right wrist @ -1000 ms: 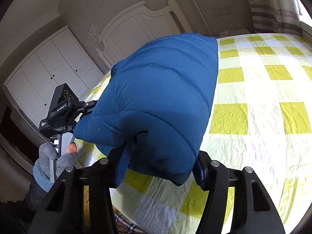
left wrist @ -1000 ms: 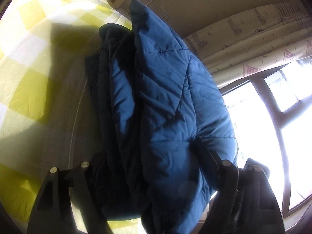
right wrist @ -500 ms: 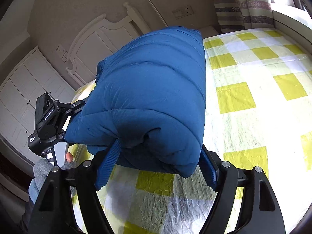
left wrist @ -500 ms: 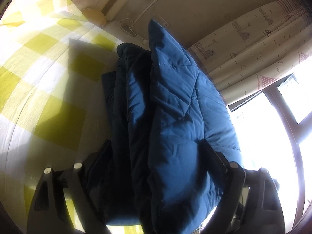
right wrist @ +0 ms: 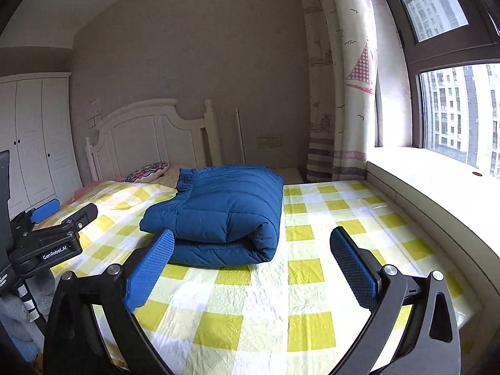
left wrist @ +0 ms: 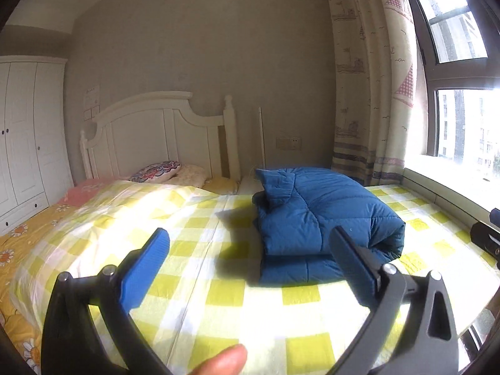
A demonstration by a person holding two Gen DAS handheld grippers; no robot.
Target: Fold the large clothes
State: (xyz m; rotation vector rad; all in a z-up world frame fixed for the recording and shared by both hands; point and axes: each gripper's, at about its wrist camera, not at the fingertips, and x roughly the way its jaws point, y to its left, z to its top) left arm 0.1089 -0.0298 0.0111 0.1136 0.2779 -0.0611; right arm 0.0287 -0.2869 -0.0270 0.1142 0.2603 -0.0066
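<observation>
A blue puffer jacket (left wrist: 315, 218) lies folded into a thick bundle on the yellow-and-white checked bedspread (left wrist: 218, 293). It also shows in the right wrist view (right wrist: 222, 215), left of centre. My left gripper (left wrist: 250, 256) is open and empty, pulled back from the jacket, which lies ahead to the right. My right gripper (right wrist: 250, 256) is open and empty, with the jacket just beyond its left finger. The left gripper's body (right wrist: 53, 237) shows at the left edge of the right wrist view.
A white headboard (left wrist: 156, 131) and pillows (left wrist: 156, 170) stand at the bed's far end. A white wardrobe (left wrist: 25, 131) is at the left. A window ledge (right wrist: 437, 181) and curtain (right wrist: 340, 93) run along the bed's right side.
Both grippers held the folded jacket lifted above the bed. Now the jacket lies on the bedspread, both grippers have let go, opened and pulled back.
</observation>
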